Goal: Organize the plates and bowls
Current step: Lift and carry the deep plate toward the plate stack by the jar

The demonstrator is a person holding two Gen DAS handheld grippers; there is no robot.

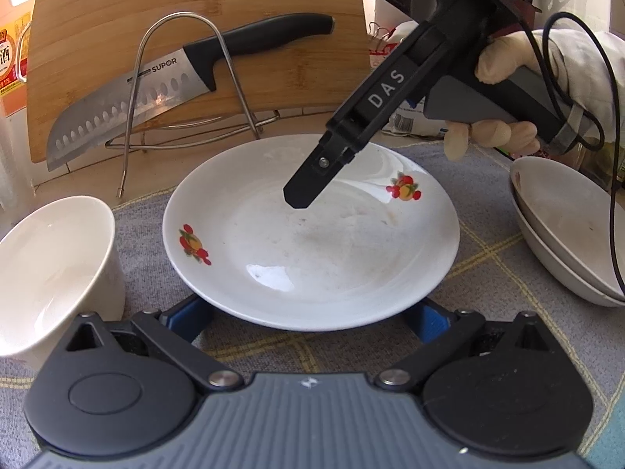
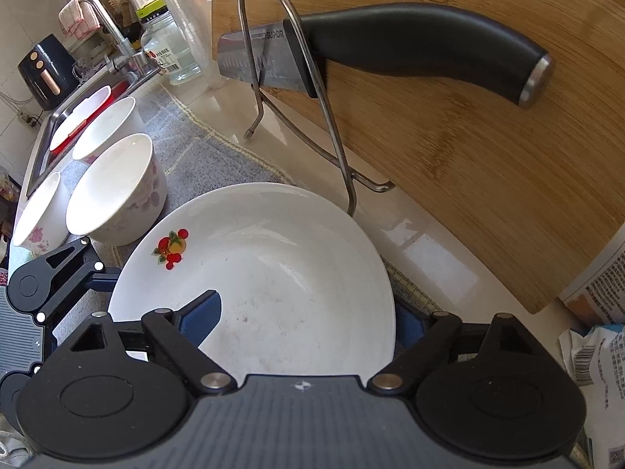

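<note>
A white plate with fruit decals (image 1: 312,242) lies on the grey mat; it also shows in the right wrist view (image 2: 273,273). My left gripper (image 1: 312,312) is open, its blue fingers (image 1: 187,318) low beside the plate's near rim, which hides the tips. My right gripper (image 2: 304,316) is open and straddles the plate's rim, one blue finger (image 2: 201,316) over the inside, the other outside. Its black finger (image 1: 308,183) hangs over the plate in the left wrist view. A white bowl (image 1: 50,269) stands left of the plate. Stacked grey plates (image 1: 570,230) lie at the right.
A bamboo cutting board (image 1: 195,19) leans at the back with a knife (image 1: 156,90) in a wire rack (image 1: 175,78). Three flowered bowls (image 2: 117,191) stand by the sink (image 2: 58,125). Packets (image 2: 597,312) lie at the right.
</note>
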